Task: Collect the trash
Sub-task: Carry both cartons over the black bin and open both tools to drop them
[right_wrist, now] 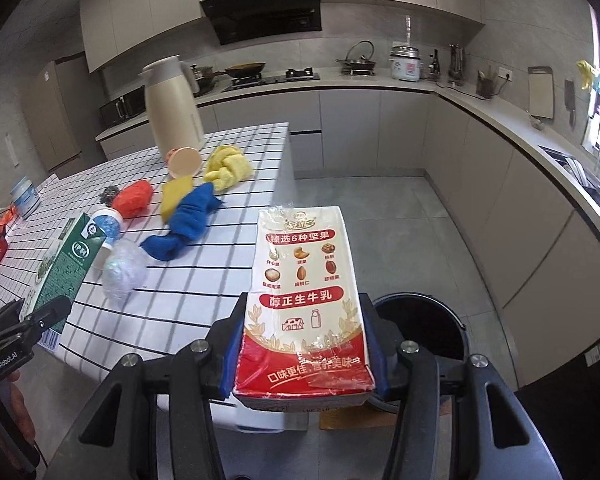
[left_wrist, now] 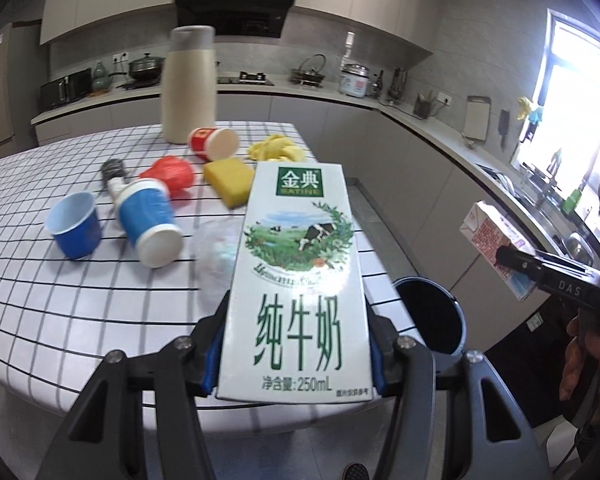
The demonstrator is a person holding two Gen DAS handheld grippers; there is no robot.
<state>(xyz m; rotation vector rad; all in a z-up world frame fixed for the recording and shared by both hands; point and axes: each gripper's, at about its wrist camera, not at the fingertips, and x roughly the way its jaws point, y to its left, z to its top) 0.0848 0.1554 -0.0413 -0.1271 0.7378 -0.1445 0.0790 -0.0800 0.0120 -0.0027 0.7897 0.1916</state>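
My left gripper (left_wrist: 296,344) is clamped on the green-and-white milk carton (left_wrist: 296,280), pads pressing both narrow sides, carton upright above the table edge. My right gripper (right_wrist: 304,344) grips the red nut-milk carton (right_wrist: 304,300) the same way, low on its body. The dark bin (right_wrist: 420,328) stands on the floor just beside the checked table (right_wrist: 204,280), below and right of both cartons.

The risk, as I judge it, is release position: neither carton looks squarely over the bin mouth, and a drop from here could clip the rim or land on the floor. The red carton's crinkled wrapping may also slip in the pads.

More trash waits on the table: two blue cups (left_wrist: 76,226), a red cup (left_wrist: 214,142), a red bag (left_wrist: 172,174), a clear crumpled wad (right_wrist: 122,270). Only the right view shows the blue cloth (right_wrist: 188,224); the left carton hides it. The yellow sponge (left_wrist: 228,182) and the yellow cloth (right_wrist: 228,168) are probably not trash, though I can't be sure.
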